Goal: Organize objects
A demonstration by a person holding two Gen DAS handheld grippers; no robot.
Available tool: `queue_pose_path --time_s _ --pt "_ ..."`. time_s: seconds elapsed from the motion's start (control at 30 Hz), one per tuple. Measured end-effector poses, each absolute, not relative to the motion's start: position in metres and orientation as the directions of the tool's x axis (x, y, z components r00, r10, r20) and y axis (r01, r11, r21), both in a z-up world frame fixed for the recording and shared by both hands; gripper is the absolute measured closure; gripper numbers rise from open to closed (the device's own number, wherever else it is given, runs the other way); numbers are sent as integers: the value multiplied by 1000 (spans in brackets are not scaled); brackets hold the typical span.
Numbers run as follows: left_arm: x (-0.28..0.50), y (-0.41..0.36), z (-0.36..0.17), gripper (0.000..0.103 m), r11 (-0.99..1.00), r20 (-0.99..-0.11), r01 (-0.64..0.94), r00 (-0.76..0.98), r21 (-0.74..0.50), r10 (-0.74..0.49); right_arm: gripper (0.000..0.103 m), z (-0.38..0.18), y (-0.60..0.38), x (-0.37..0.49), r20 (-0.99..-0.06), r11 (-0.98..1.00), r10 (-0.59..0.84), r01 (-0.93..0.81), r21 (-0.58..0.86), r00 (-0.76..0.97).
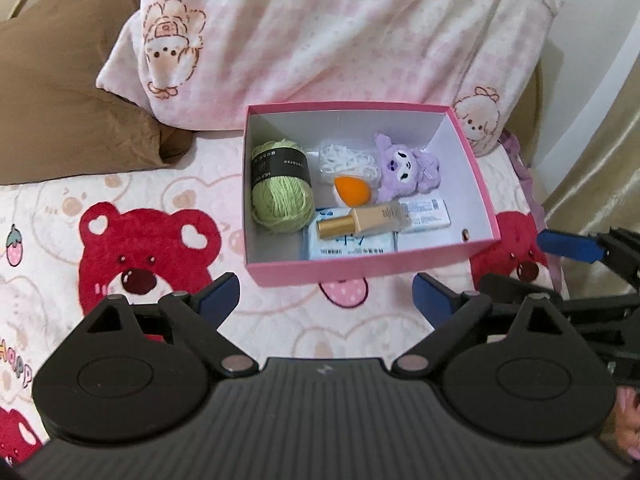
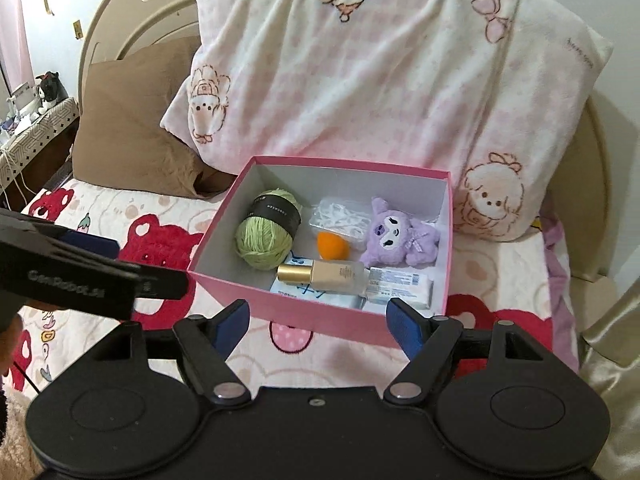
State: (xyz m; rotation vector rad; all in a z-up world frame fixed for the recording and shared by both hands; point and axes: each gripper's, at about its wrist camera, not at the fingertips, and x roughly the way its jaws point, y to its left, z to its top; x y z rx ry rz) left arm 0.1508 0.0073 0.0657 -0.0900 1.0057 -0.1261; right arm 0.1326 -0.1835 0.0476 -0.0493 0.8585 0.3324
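A pink box (image 1: 360,274) (image 2: 224,292) lies open on the bed. It holds a green yarn ball (image 1: 280,192) (image 2: 266,236), a bag of white cord (image 1: 348,158), an orange sponge (image 1: 354,190) (image 2: 332,246), a purple plush (image 1: 406,168) (image 2: 394,234), a gold-capped foundation bottle (image 1: 360,222) (image 2: 324,276), a wipes pack (image 1: 352,248) and a white packet (image 1: 426,210) (image 2: 400,284). My left gripper (image 1: 325,290) hangs open and empty in front of the box. My right gripper (image 2: 318,318) is open and empty too, before the box's near wall. Each gripper shows at the other view's edge.
A pink-and-white cartoon pillow (image 1: 340,40) leans right behind the box, with a brown pillow (image 1: 60,100) to its left. The blanket with red bears (image 1: 148,248) spreads left of the box. A cluttered side table (image 2: 36,128) stands far left; gold fabric (image 1: 600,140) hangs on the right.
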Motion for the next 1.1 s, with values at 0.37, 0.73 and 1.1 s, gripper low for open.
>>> queue_pose_path --time_s 0.37,0.73,1.1 --pt "99 8 79 6 995 -826 60 554 -83 -103 19 50 -194 97 -771 963 230 -253 93 594" --pt "87 12 55 5 997 -850 40 521 -69 -80 12 43 -195 86 -767 980 171 -189 66 619" --pt "91 24 40 5 997 -866 18 495 -70 -70 8 32 -193 85 -789 985 138 -169 43 598"
